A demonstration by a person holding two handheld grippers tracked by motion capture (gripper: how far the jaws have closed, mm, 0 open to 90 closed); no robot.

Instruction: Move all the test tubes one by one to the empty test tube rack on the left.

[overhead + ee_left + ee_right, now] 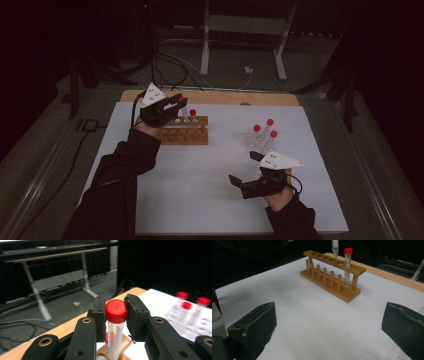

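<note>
- The tube (115,327) could miss its hole — the left hand-held gripper (115,315) clamps it only at the red cap, so the long body can swing and its tip (335,250) may strike the top bar of the wooden rack (332,277) rather than enter.
- A knock there might shift the rack or jostle the capped tube (347,262) already seated at its end.
- The left hand (150,125) is raised over the rack at the far left of the surface (200,190), its jaws closed on the tube's cap and the tube hanging roughly upright above the holes.
- The right hand-held gripper (246,170) rests low near the front of the surface, jaws wide apart and empty, beside the clear stand of spare tubes (262,135).
</note>
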